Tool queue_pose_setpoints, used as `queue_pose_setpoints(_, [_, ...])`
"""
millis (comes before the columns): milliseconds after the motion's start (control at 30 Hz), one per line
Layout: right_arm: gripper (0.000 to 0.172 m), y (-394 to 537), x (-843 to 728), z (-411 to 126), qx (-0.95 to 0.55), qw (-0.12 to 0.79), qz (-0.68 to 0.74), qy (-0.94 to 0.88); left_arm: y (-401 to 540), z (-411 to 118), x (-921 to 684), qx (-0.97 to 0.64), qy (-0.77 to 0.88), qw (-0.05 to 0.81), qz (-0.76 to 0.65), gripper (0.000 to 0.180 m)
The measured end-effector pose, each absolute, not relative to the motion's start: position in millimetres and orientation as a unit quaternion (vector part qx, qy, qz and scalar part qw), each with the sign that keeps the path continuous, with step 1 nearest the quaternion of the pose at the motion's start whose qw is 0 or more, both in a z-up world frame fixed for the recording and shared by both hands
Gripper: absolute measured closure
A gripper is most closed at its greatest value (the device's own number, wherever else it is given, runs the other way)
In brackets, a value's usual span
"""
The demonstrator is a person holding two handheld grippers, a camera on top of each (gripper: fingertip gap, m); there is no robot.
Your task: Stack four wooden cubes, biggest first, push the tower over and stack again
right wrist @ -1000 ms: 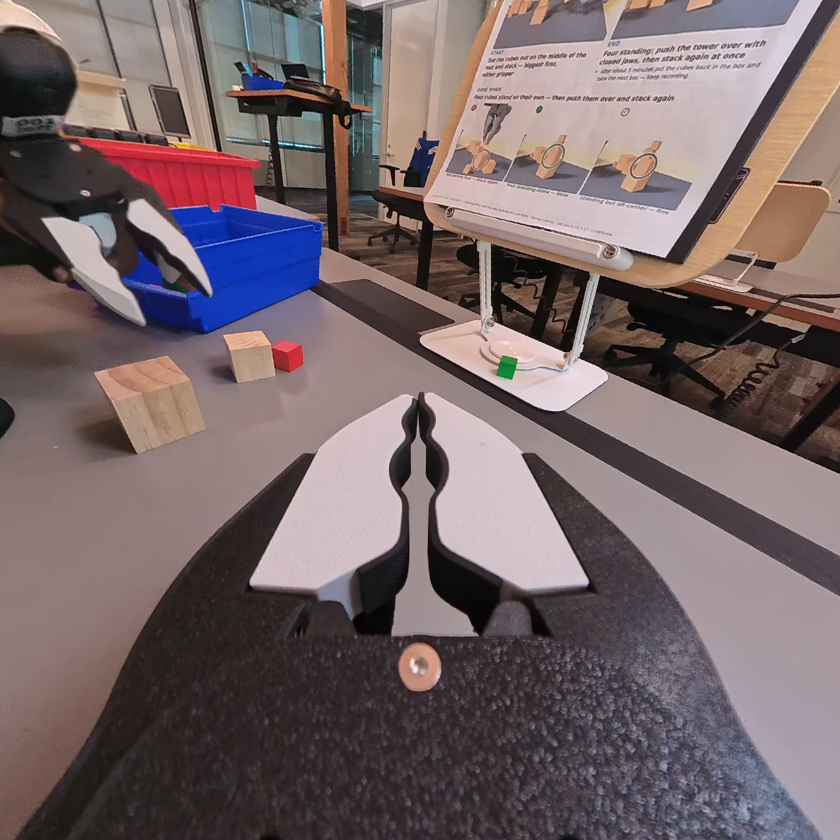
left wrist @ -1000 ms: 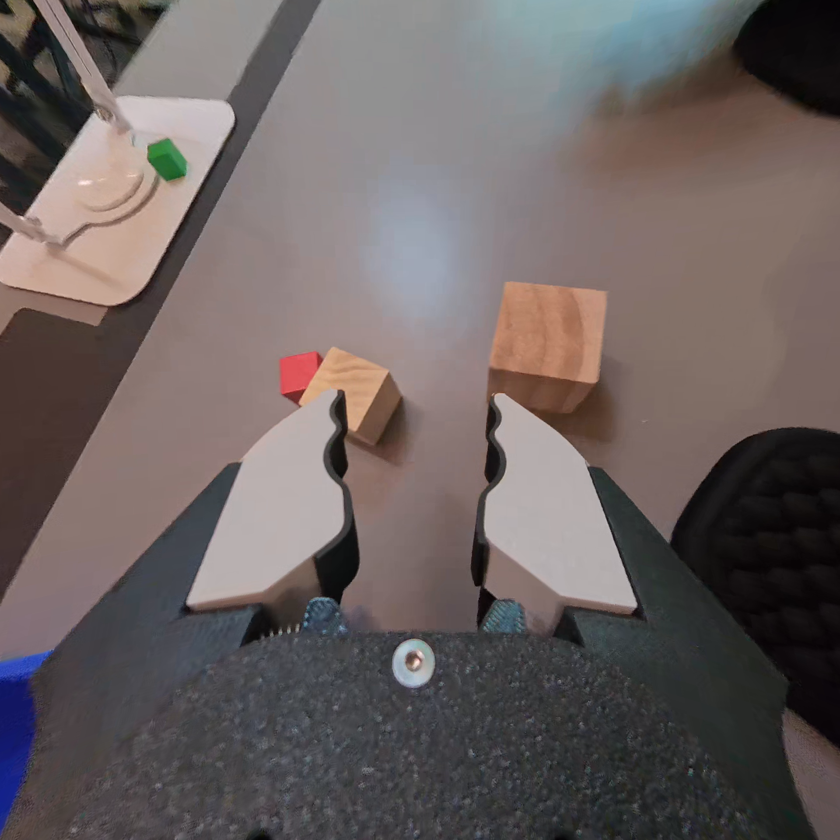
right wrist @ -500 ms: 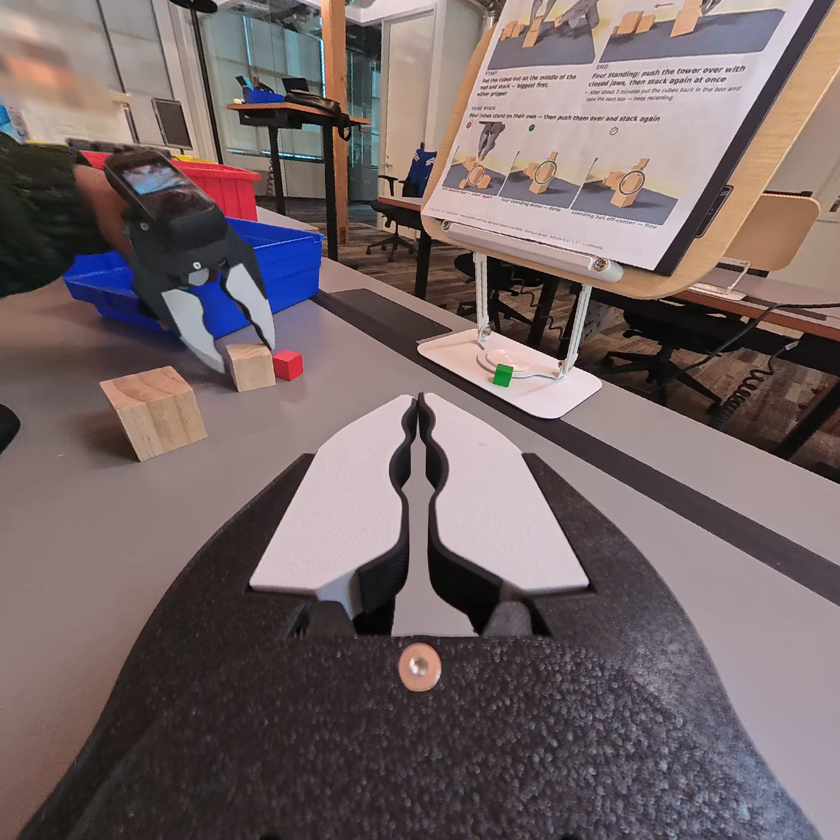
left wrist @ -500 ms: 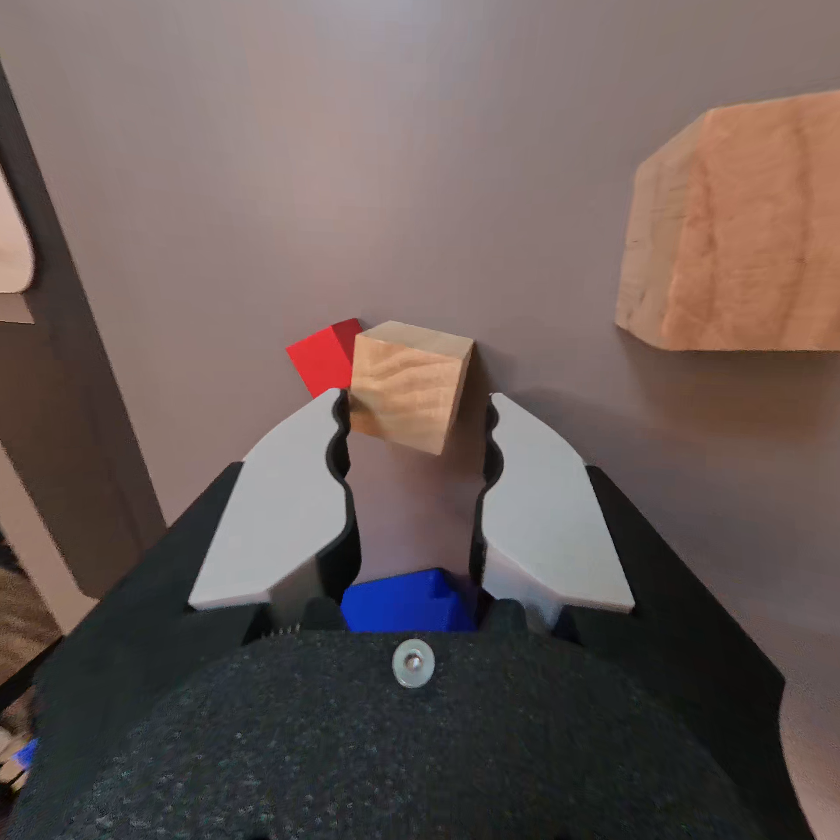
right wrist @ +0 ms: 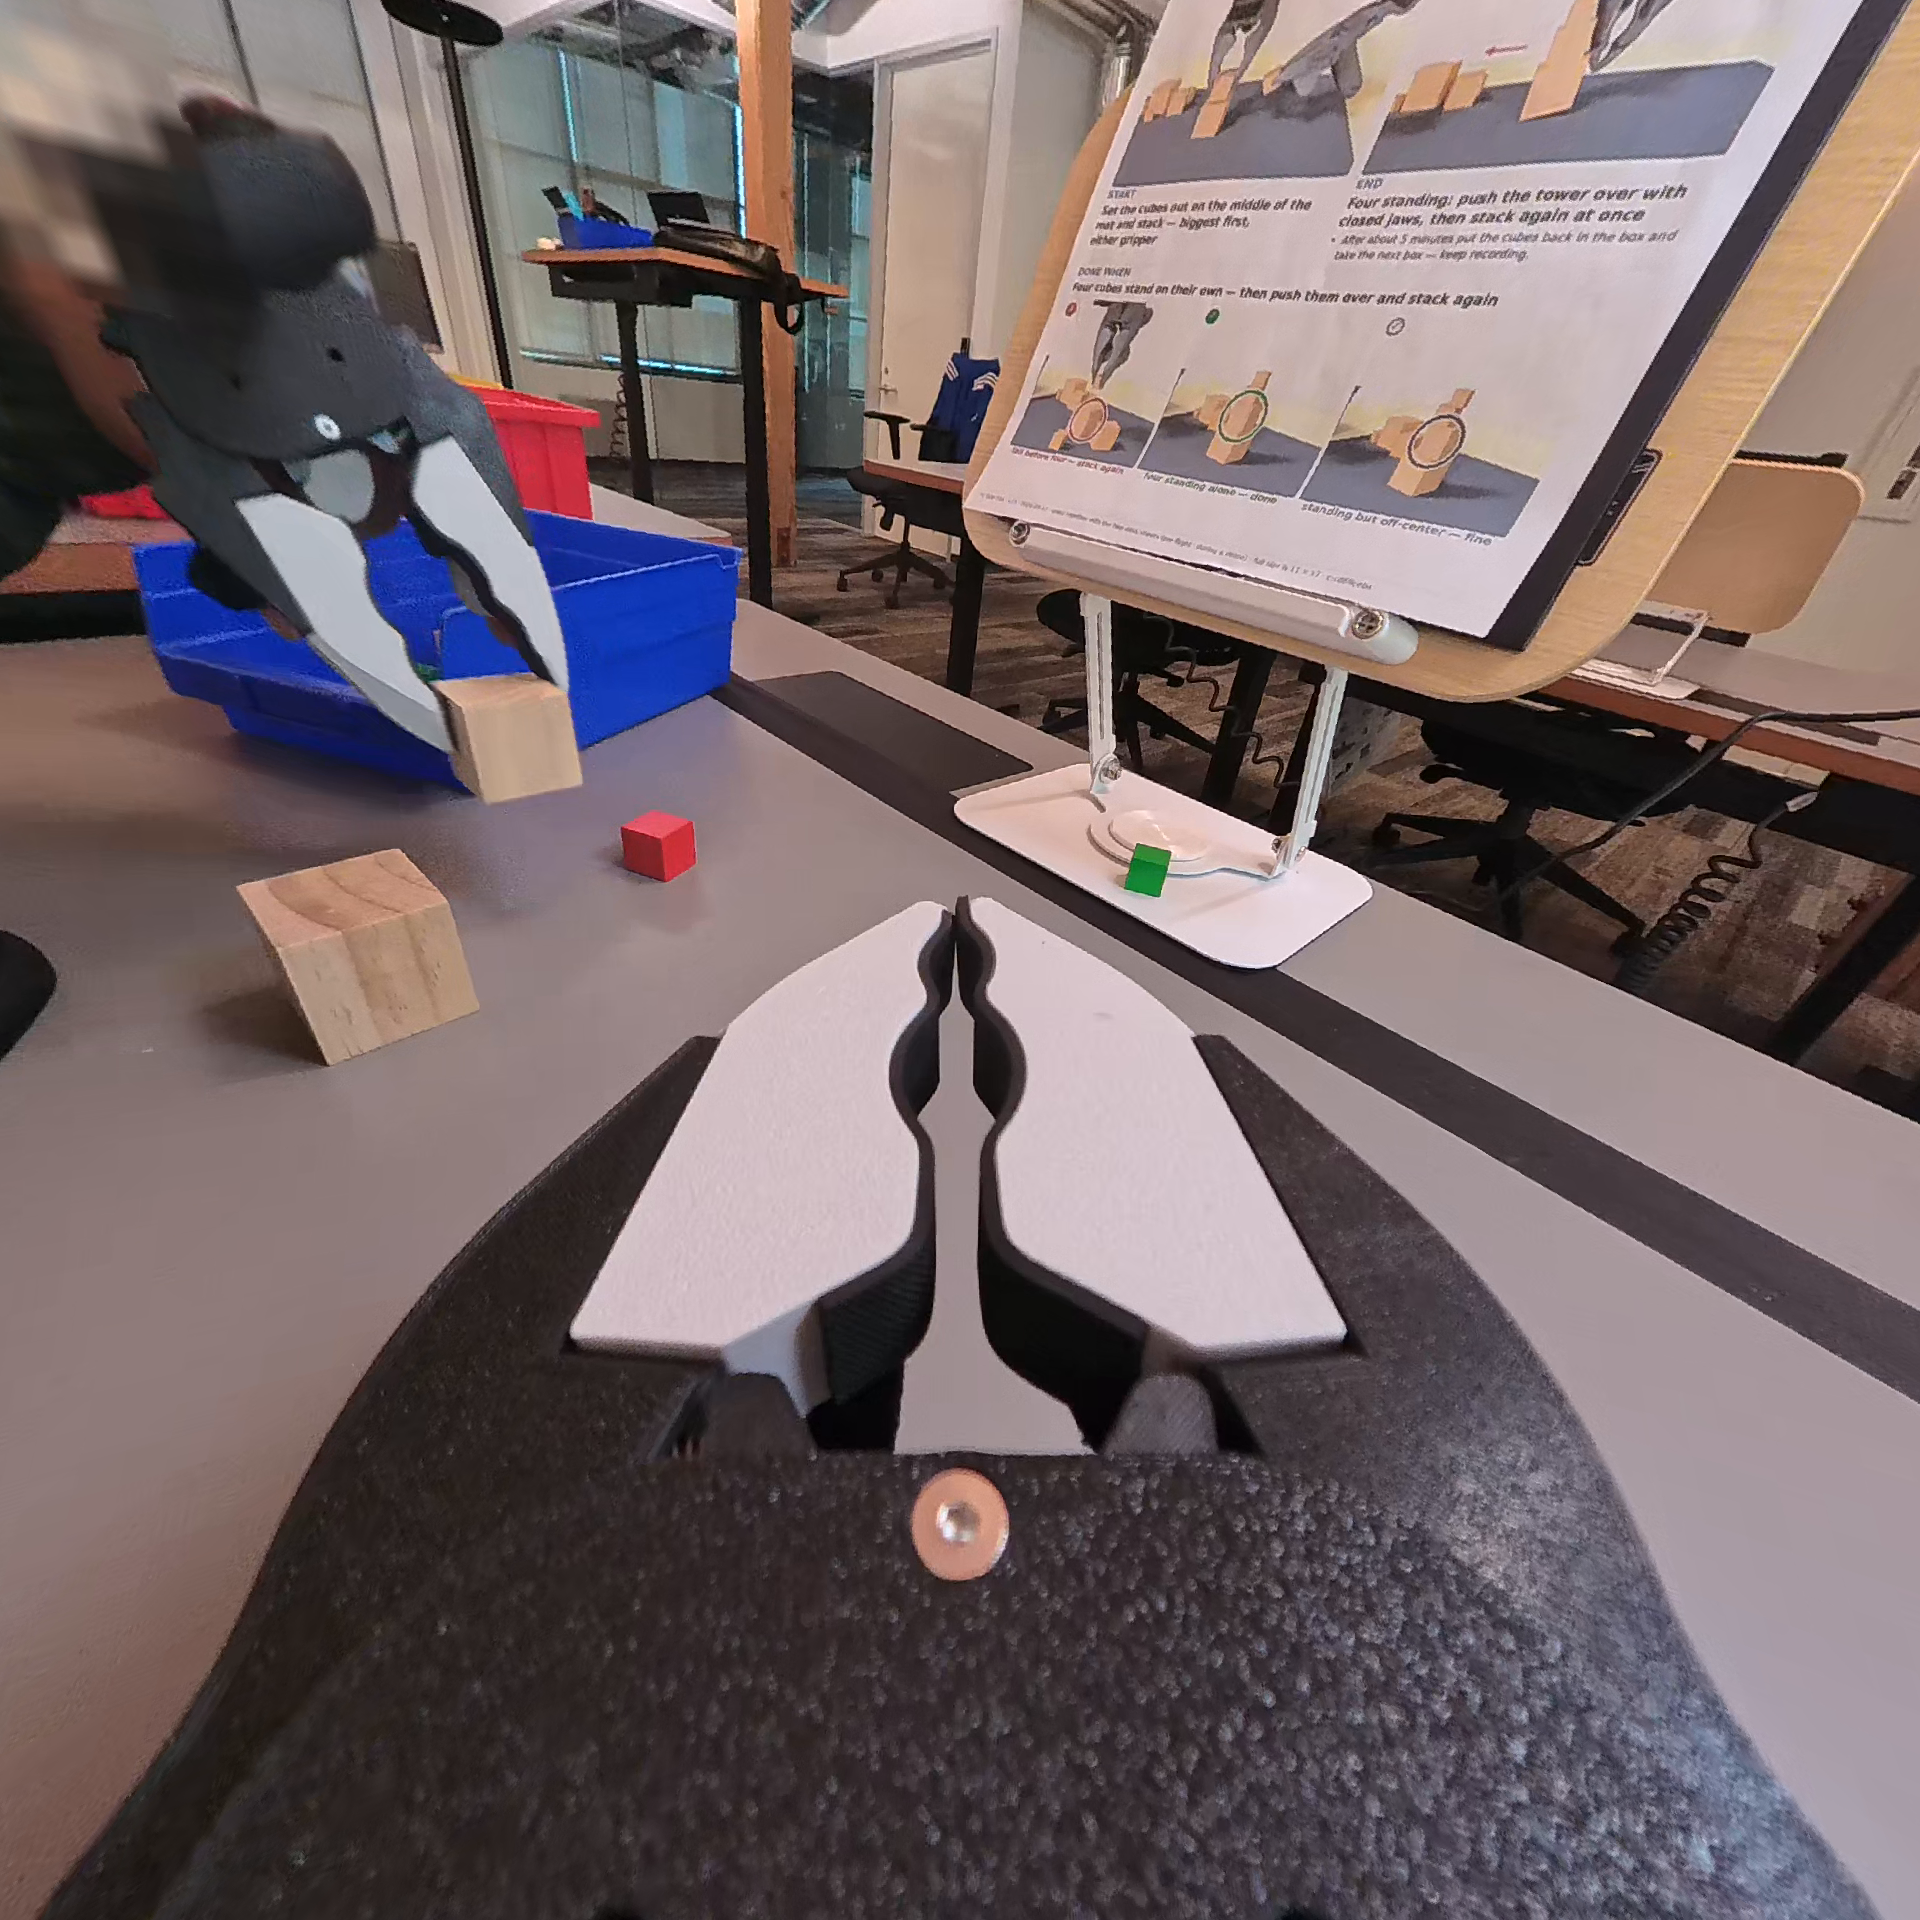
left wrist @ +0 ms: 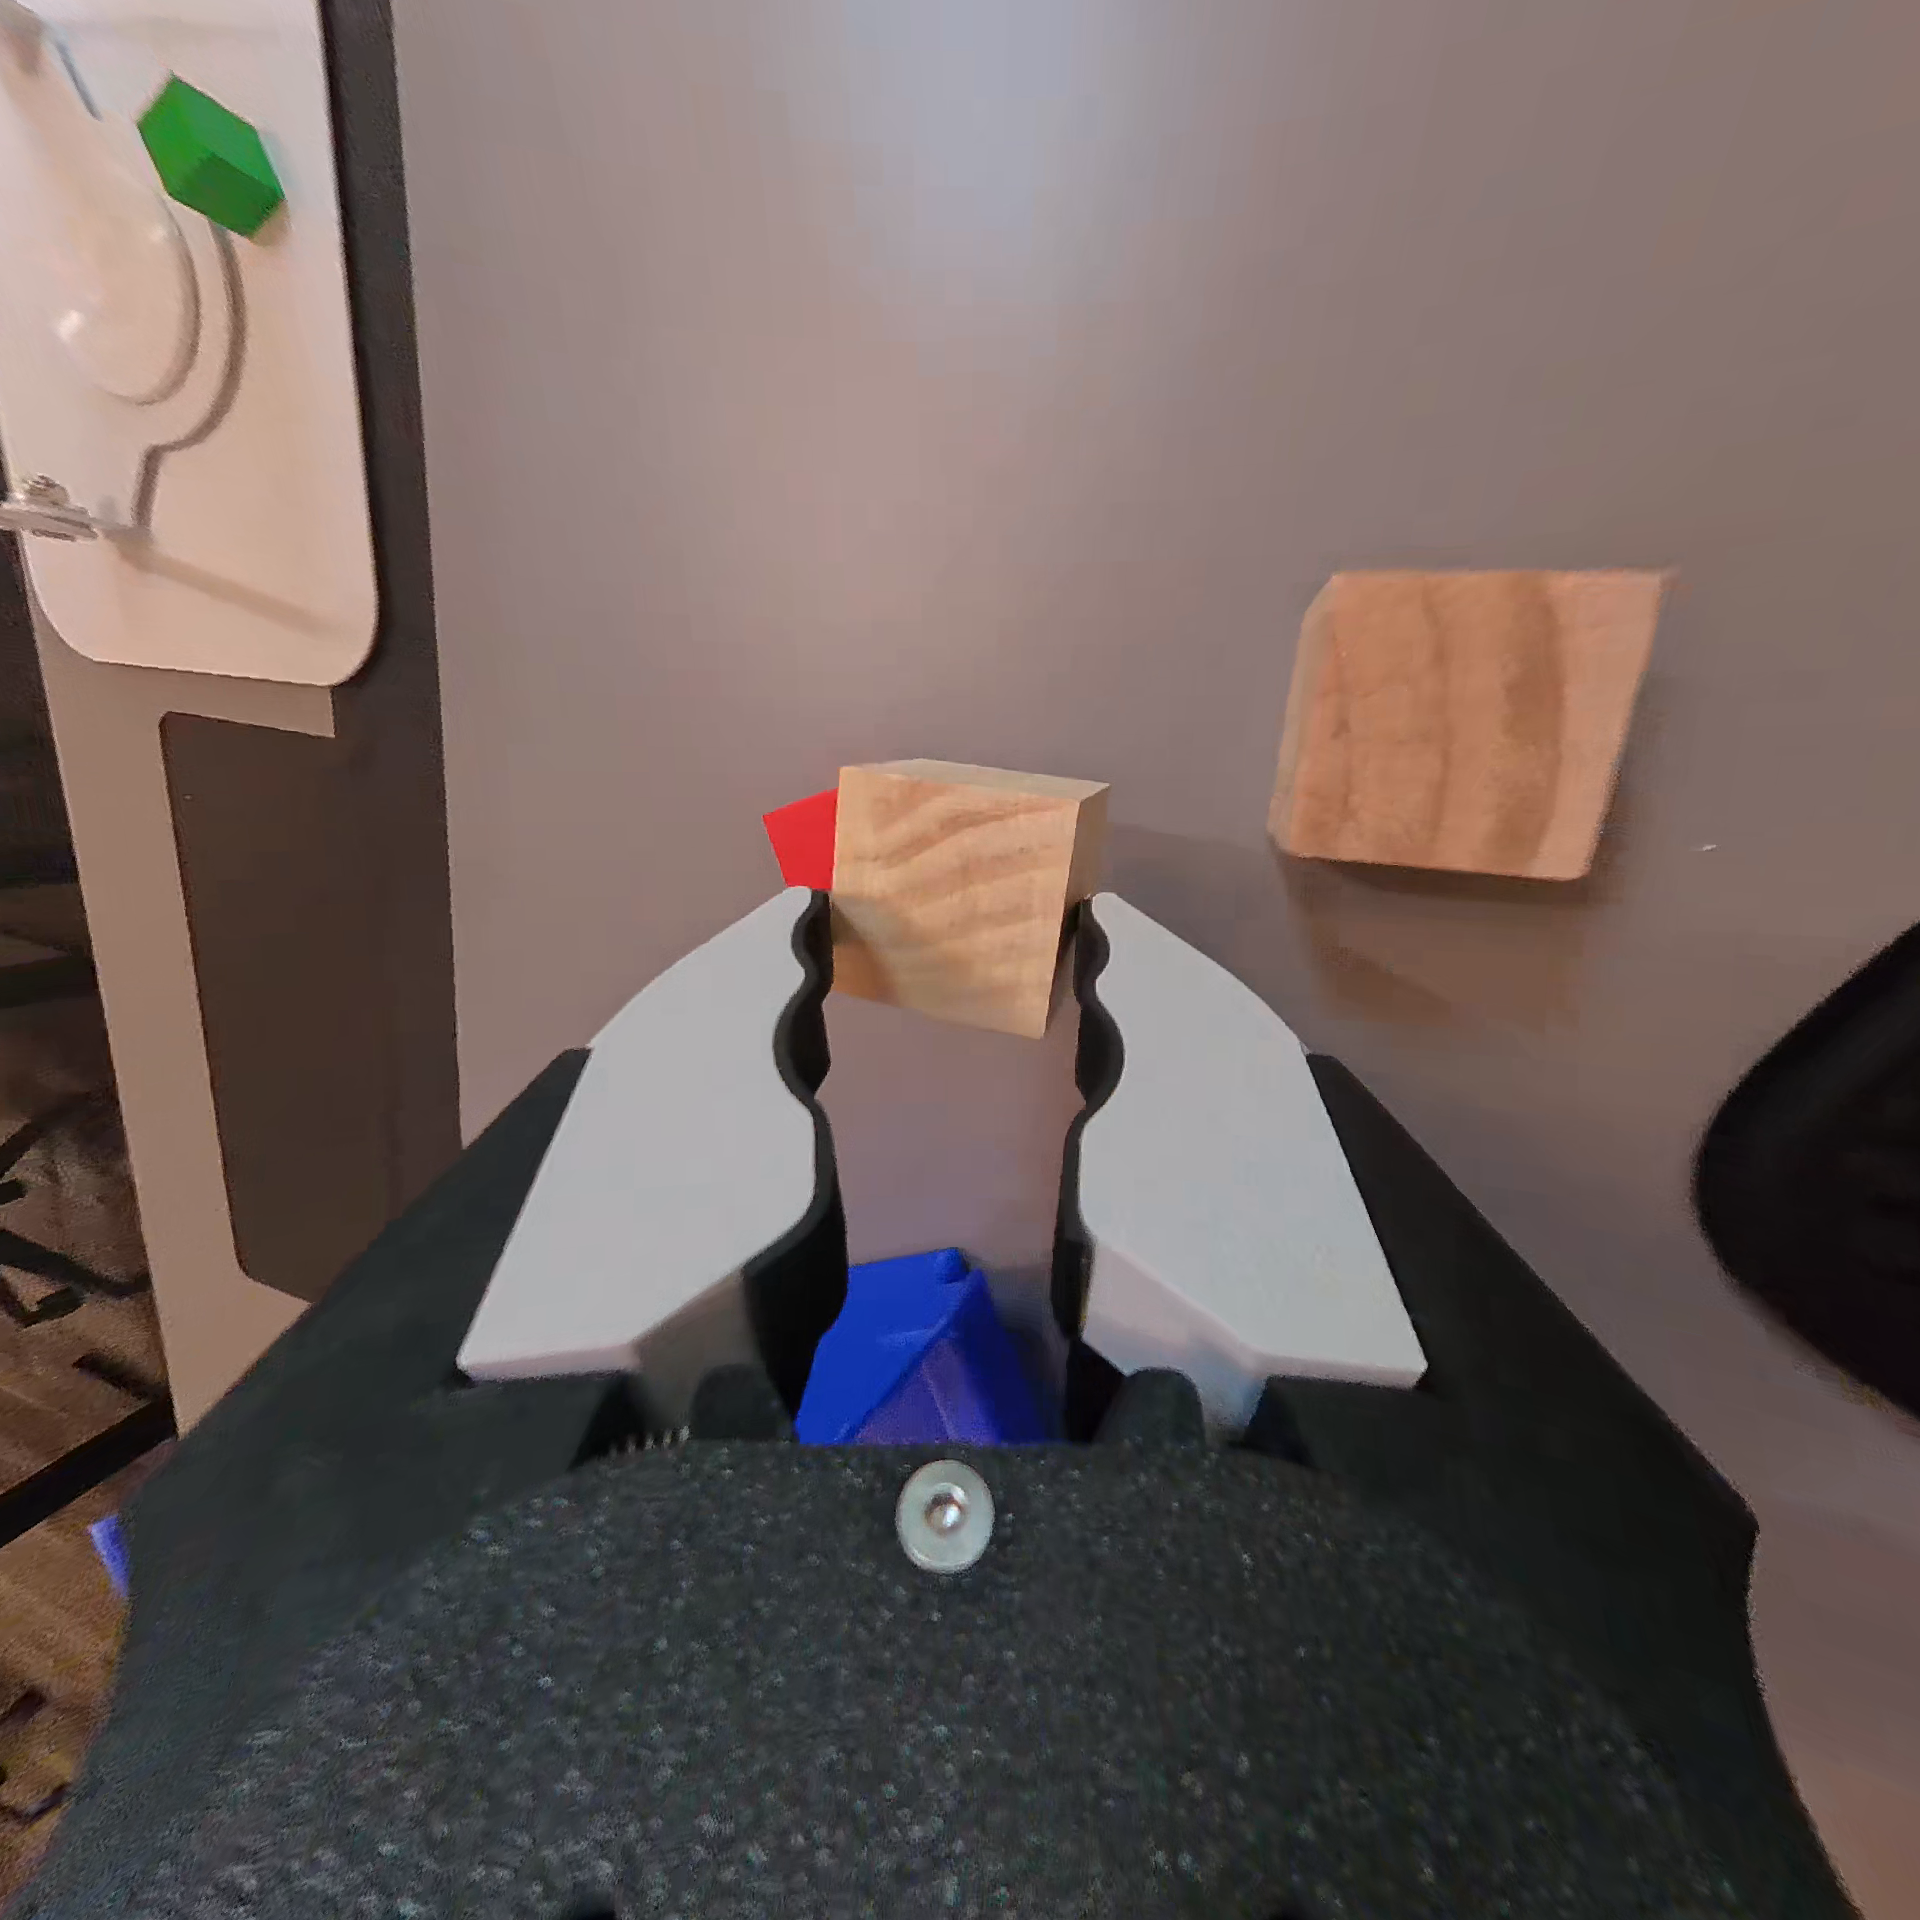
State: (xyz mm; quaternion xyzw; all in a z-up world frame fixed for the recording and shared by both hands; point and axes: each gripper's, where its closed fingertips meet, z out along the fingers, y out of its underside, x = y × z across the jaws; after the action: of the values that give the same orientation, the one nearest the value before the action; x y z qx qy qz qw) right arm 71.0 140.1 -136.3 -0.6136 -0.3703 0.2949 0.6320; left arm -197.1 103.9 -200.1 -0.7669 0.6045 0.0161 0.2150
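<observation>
left wrist view: fingers (left wrist: 727, 997) clamp small wooden cube (left wrist: 951, 909).

The red cube (left wrist: 802, 837) at centre frame in the left wrist view is mostly hidden behind the small wooden cube (left wrist: 951, 904). A black object (left wrist: 1829, 1184) is cut off by that view's right edge, blurred, its kind unclear. In the right wrist view's upper left, the left gripper (right wrist: 488, 696) is motion-blurred, and the blue bin (right wrist: 644, 613) sits partly hidden behind it.
</observation>
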Motion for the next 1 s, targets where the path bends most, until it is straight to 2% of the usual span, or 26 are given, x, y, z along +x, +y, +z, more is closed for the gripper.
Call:
queue_pose_setpoints(233, [0.171,140,71,-136,-0.614,0.633,0.293,-0.37,73,-178,-166,-0.77,0.594,0.231,-0.026,0.136])
queue_pose_setpoints(533, [0.171,140,70,-138,-0.615,0.631,0.292,-0.372,35,-202,-148,-0.787,0.583,0.201,-0.034,0.136])
queue_pose_setpoints(1000, [0.171,141,70,-141,-0.619,0.628,0.29,-0.373,32,-210,-142,-0.789,0.573,0.222,-0.022,0.136])
